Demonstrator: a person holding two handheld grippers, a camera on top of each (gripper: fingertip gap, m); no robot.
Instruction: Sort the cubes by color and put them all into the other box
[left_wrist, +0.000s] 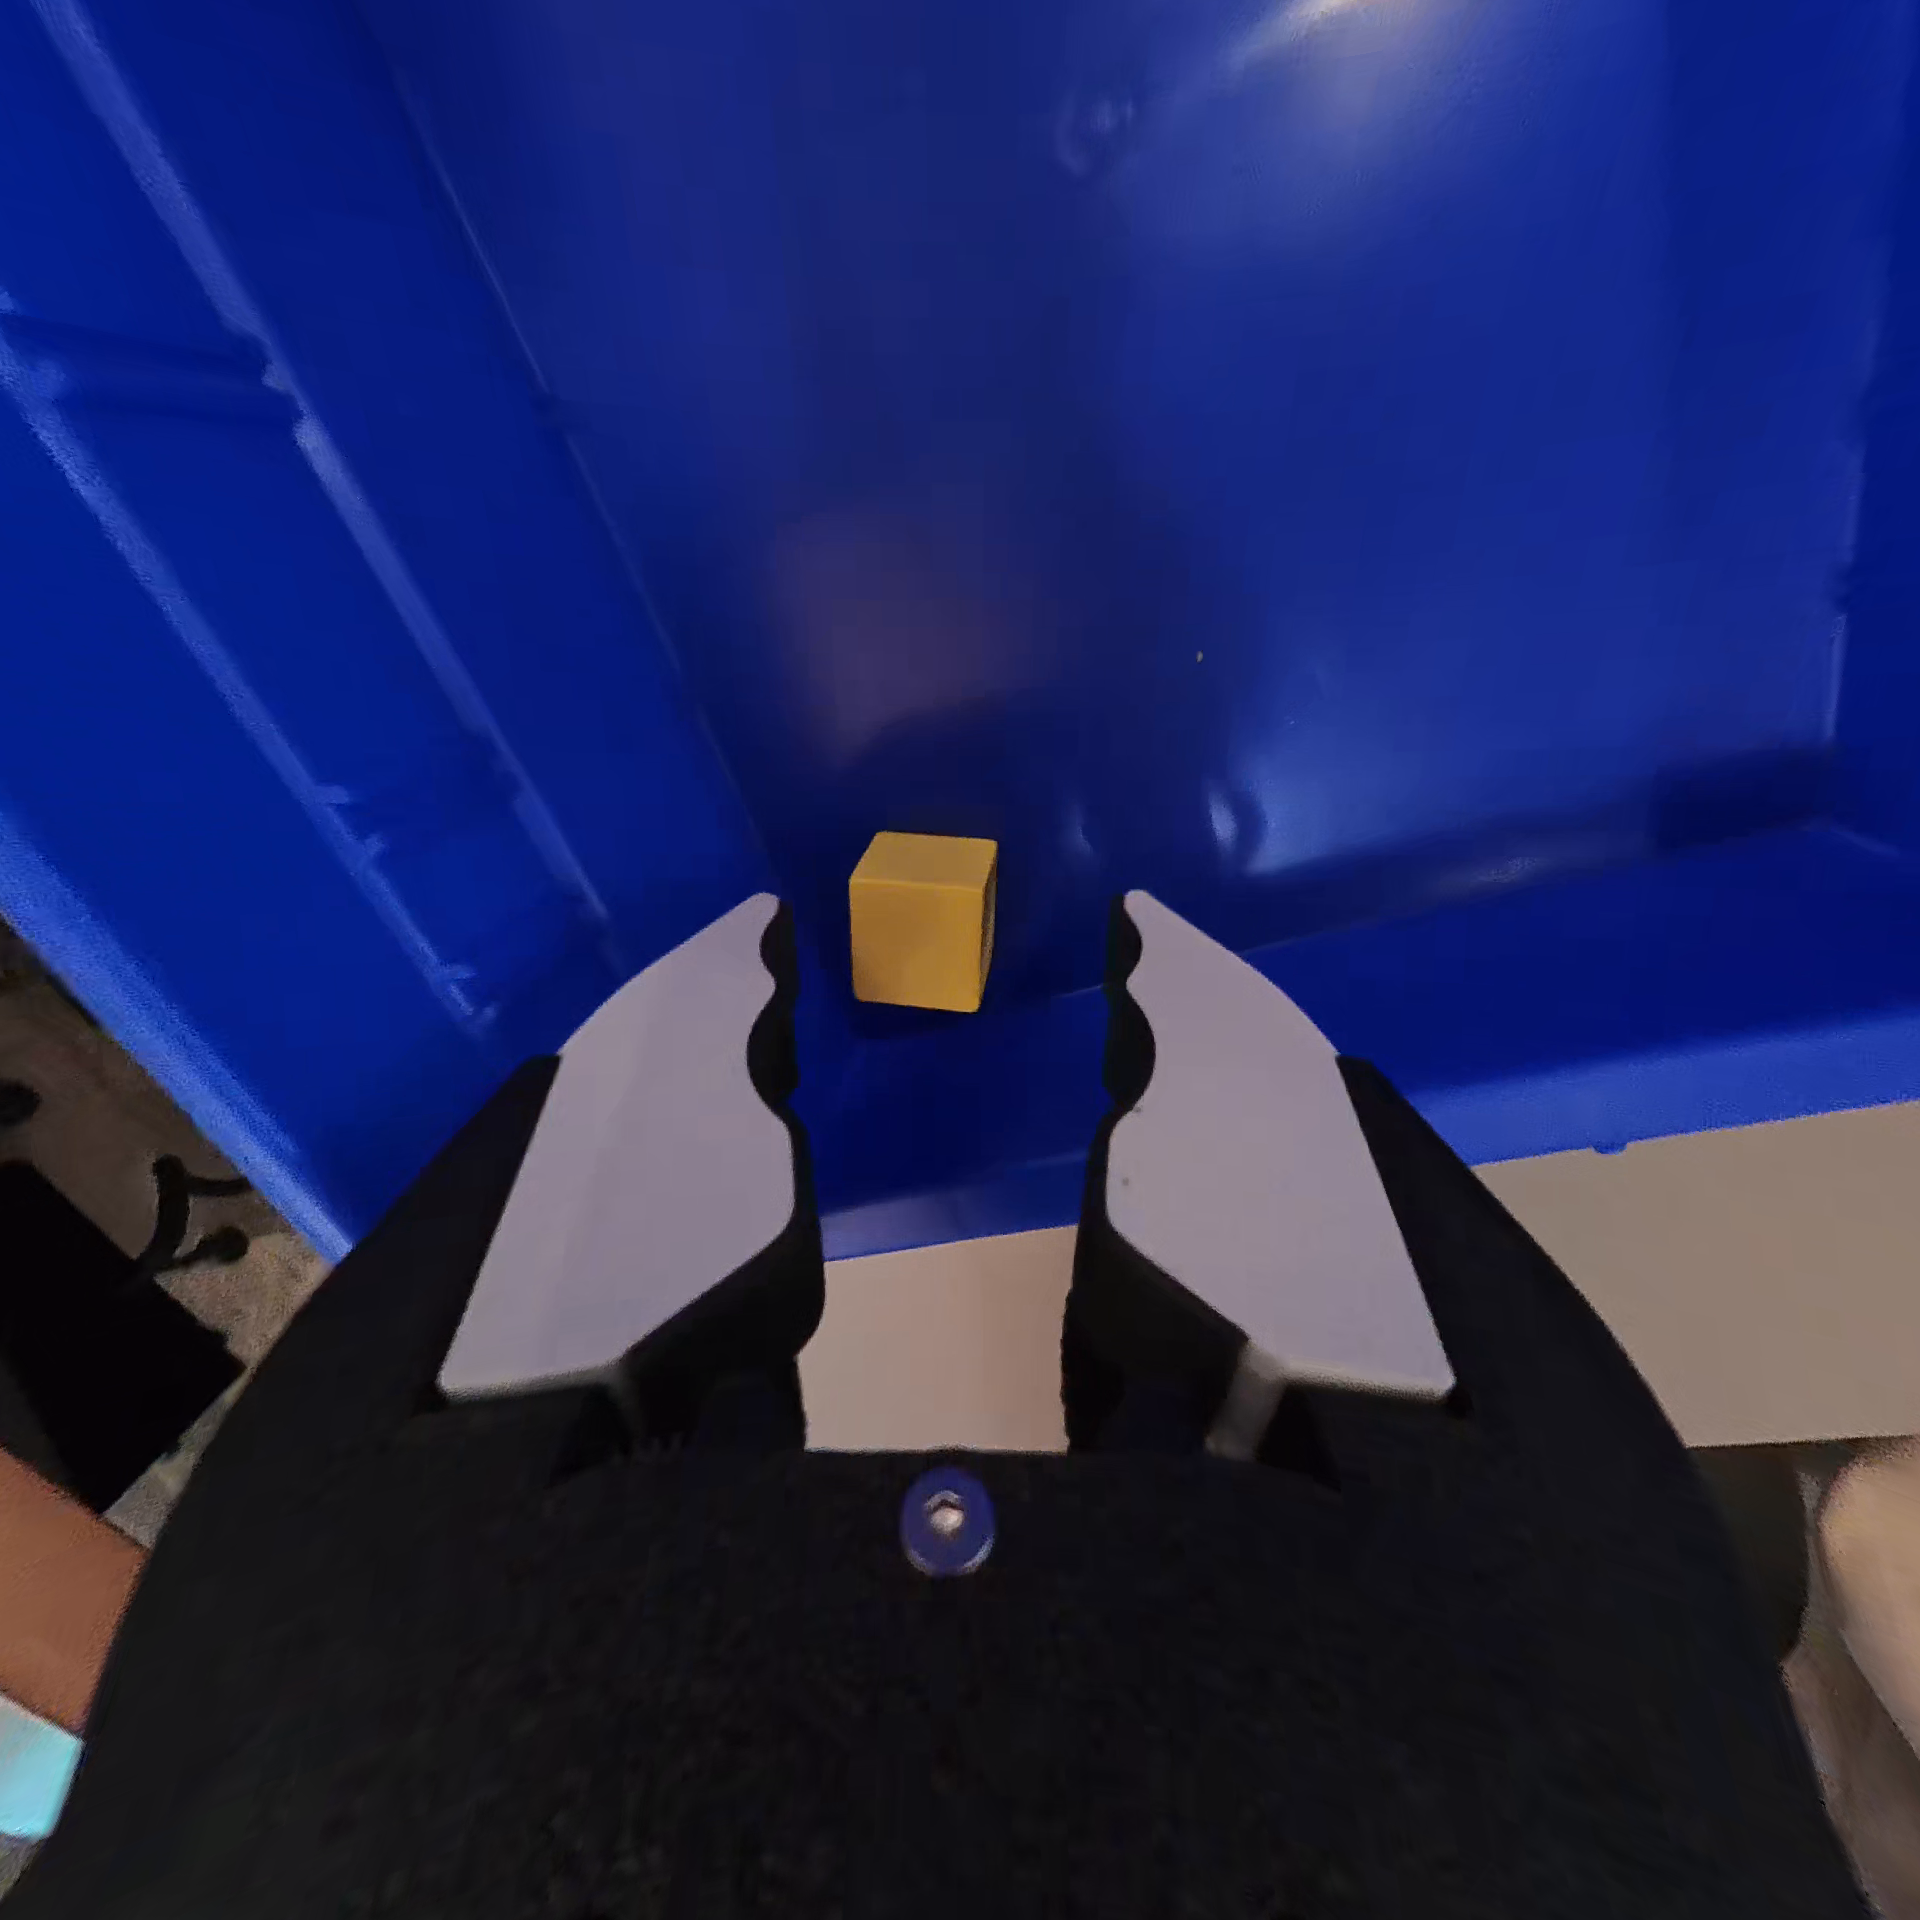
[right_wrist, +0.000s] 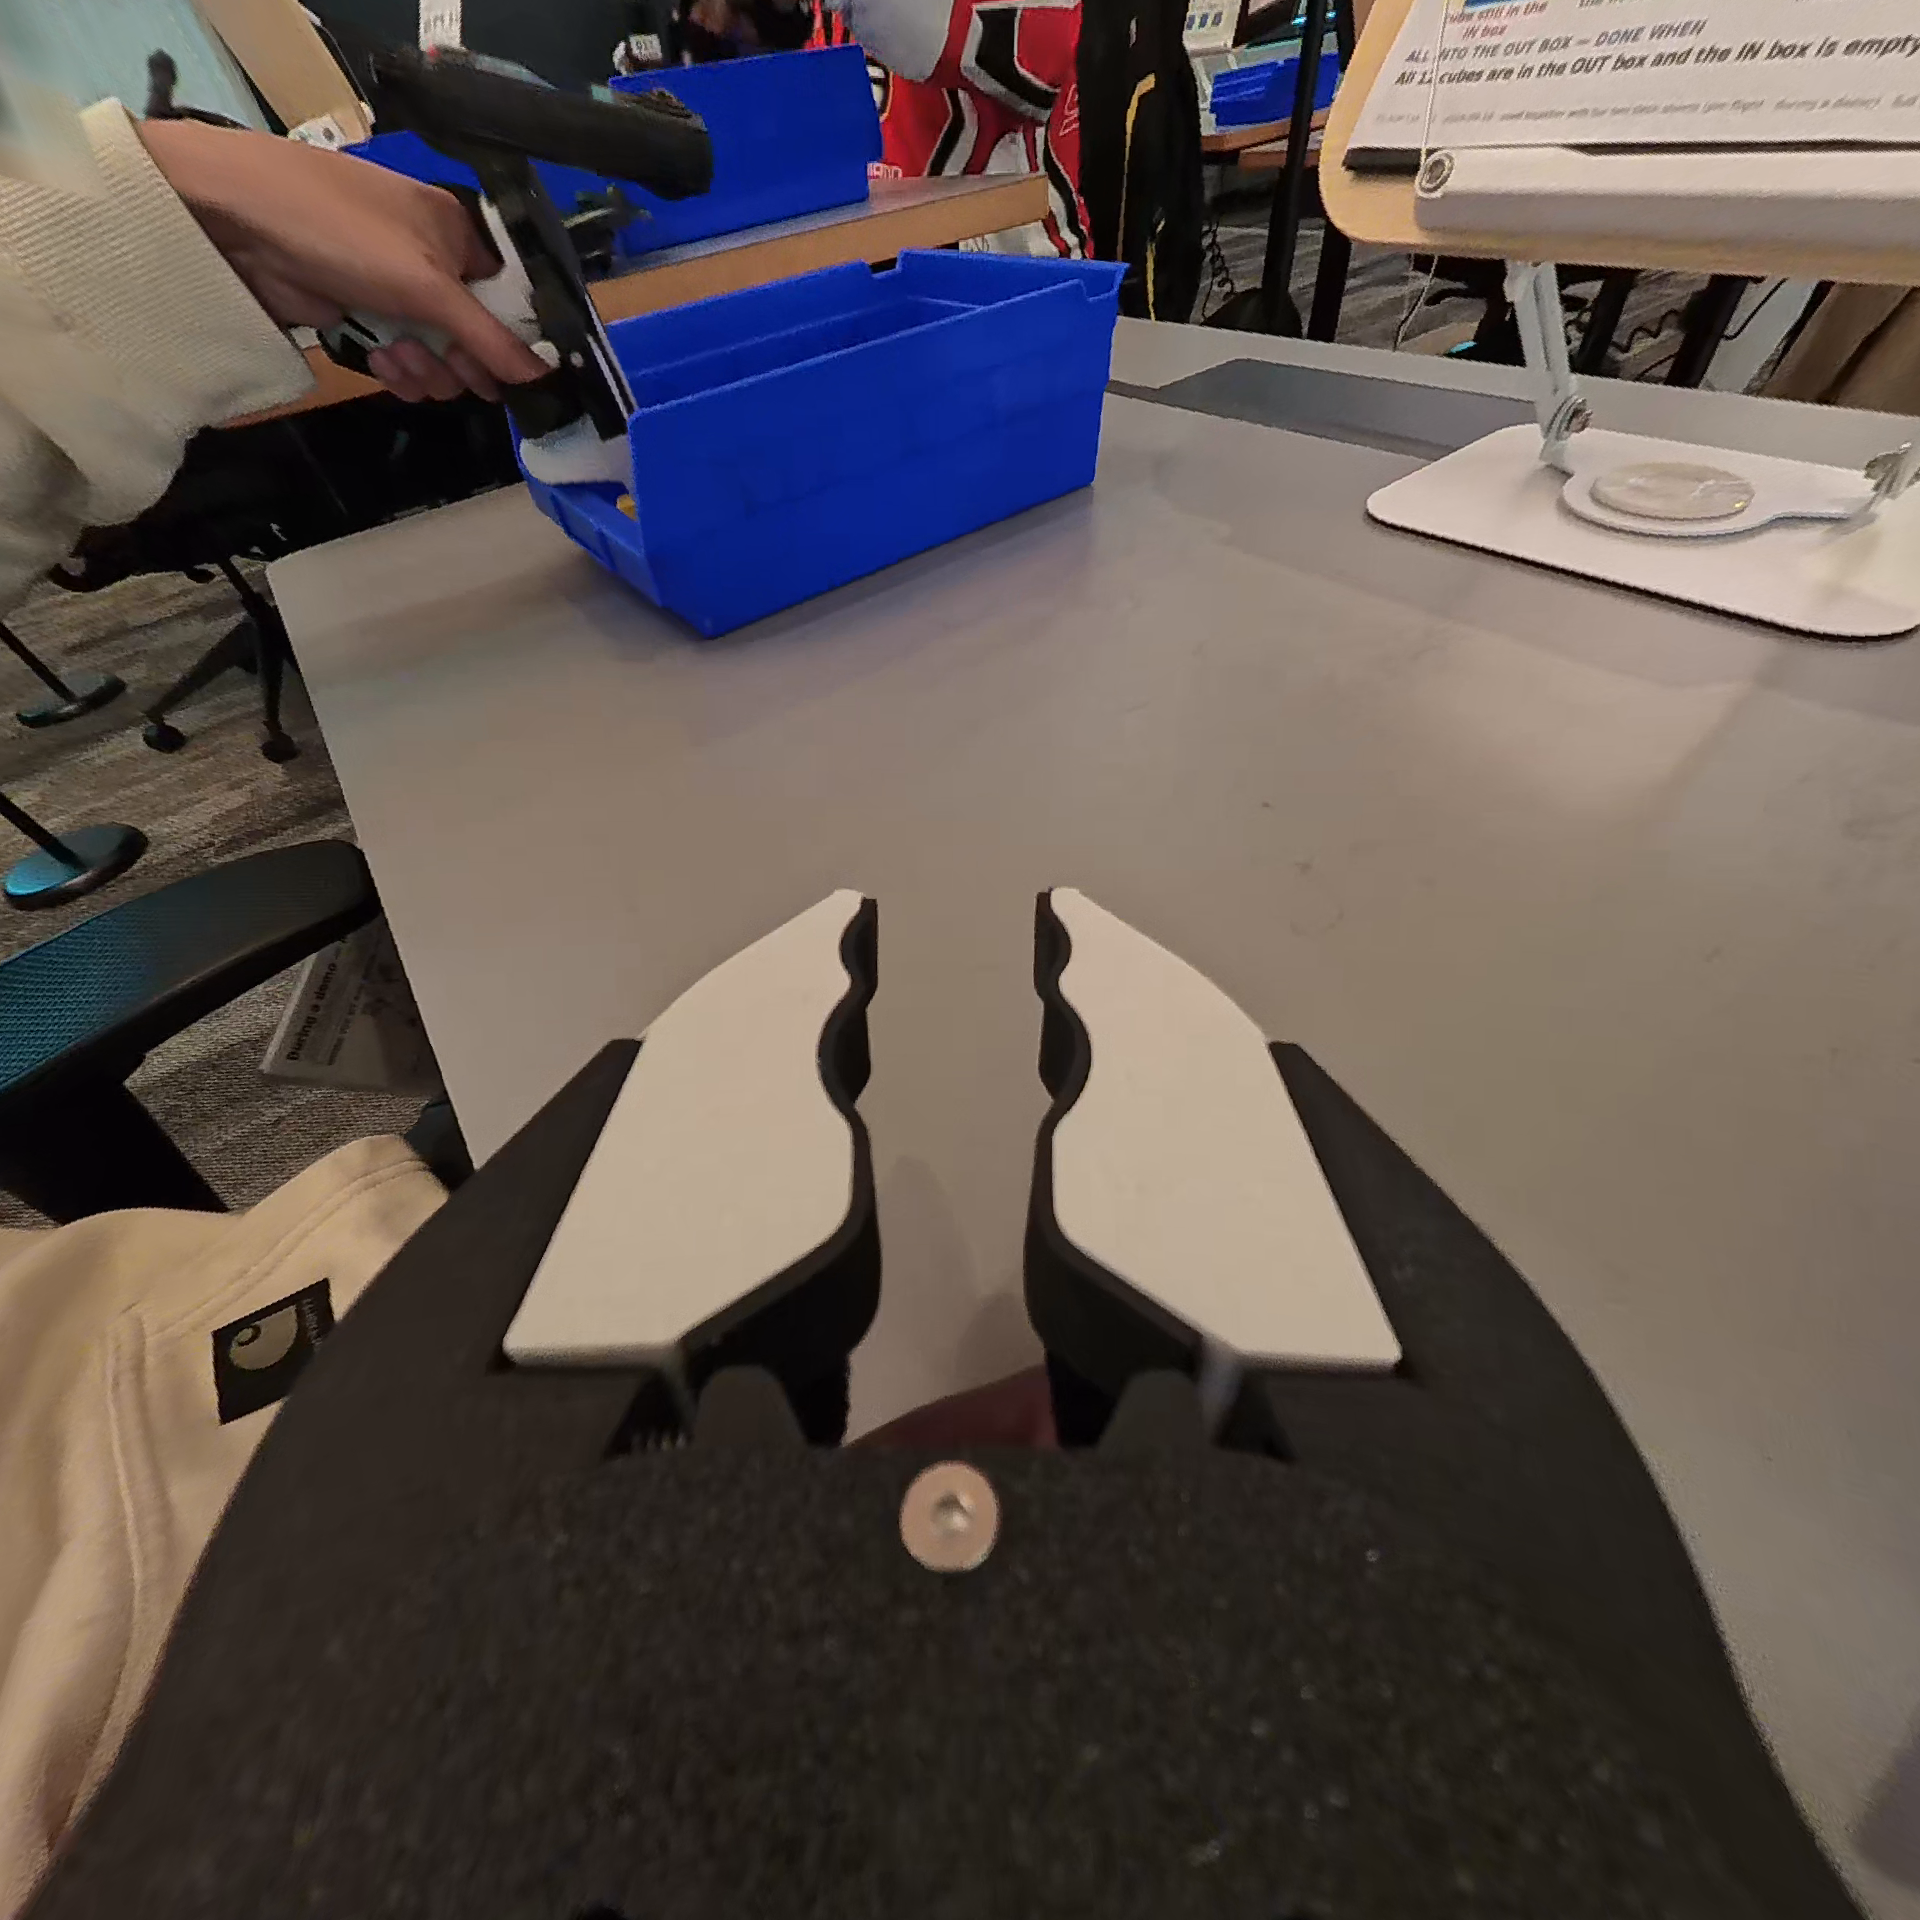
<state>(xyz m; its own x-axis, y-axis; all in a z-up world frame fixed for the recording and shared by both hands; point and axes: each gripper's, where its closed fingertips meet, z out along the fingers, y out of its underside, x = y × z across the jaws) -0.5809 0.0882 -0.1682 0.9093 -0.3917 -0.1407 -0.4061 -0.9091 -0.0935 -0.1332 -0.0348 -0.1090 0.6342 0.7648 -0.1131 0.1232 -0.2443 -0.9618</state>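
A grey table (right_wrist: 1247, 831) in a busy room carries a blue box (right_wrist: 862, 457). On the box's floor, in a corner, sits a yellow cube (left_wrist: 920, 920), just beyond the left gripper (left_wrist: 951, 914), whose fingers (left_wrist: 665, 1122) are spread apart and empty inside the box. The right gripper (right_wrist: 956, 904) hovers over bare table, well apart from the box, fingers parted, holding nothing. A white stand (right_wrist: 1662, 520) sits at the right.

We see a grey table (right_wrist: 1247, 779) carrying a blue box (right_wrist: 862, 488); right of the box, well apart, stands a white stand base (right_wrist: 1662, 540).
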